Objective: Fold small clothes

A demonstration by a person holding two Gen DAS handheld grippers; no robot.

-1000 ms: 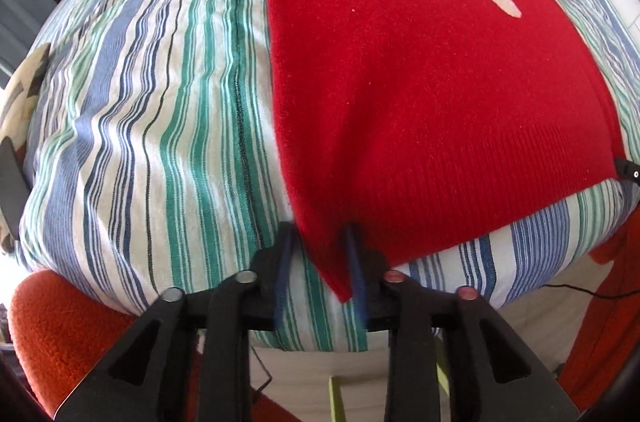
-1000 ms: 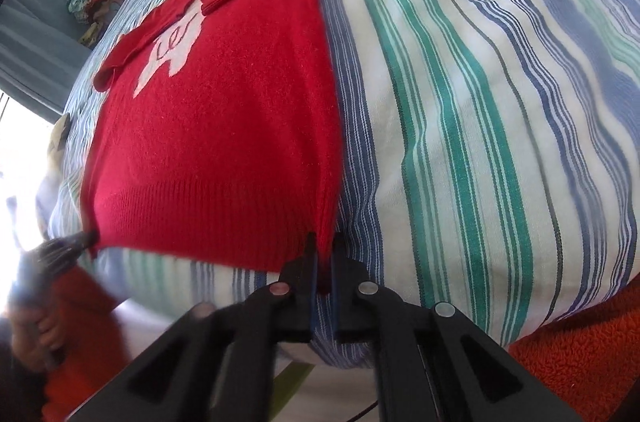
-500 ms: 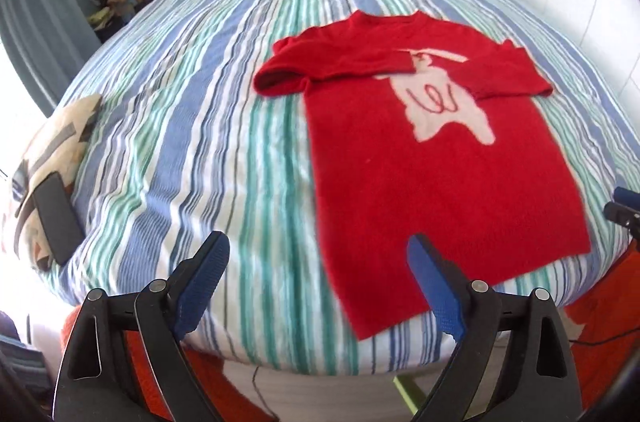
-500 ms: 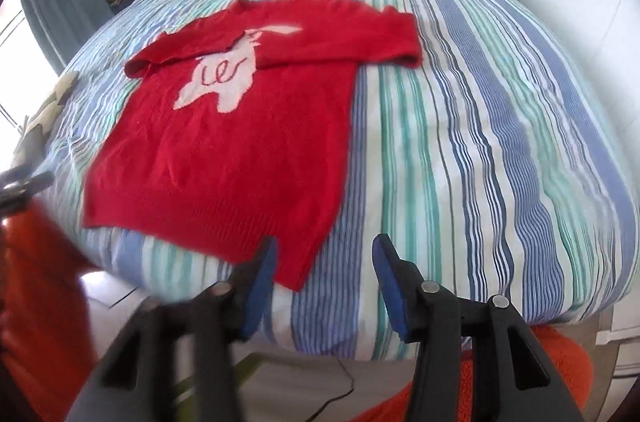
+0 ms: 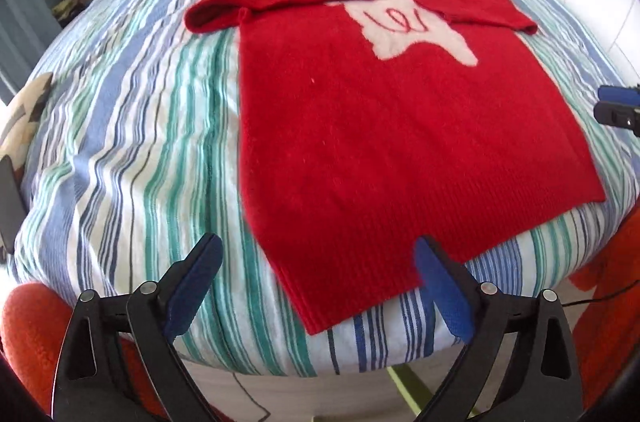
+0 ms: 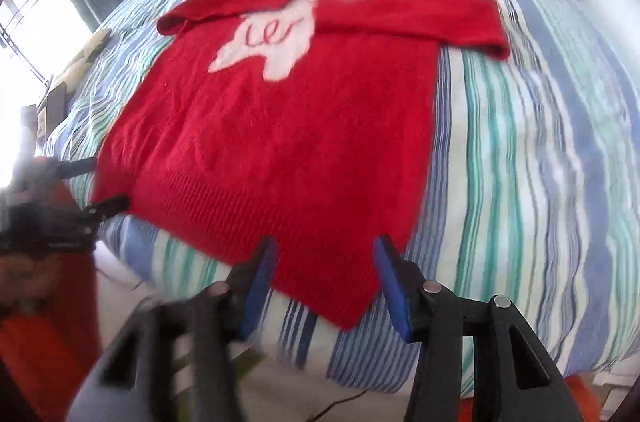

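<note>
**Both grippers are free above the sweater's hem**

The red sweater (image 5: 380, 126) lies flat on the striped bed (image 5: 132, 126), sleeves folded across the chest. The left gripper (image 5: 316, 286) is opening wide and the right gripper (image 6: 324, 286) is opening about halfway; neither holds anything. The sweater's white figure (image 6: 276, 38) is blurred and partly covered by a sleeve.

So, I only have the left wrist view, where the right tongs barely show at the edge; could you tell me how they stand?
Observer: The right tongs are opening, and their pads are off the red sweater.
Operator: Thank you. Where is the hem corner on that side?
Observer: The hem corner shows between their pads, lying on the striped cover at the bed's edge.
</note>
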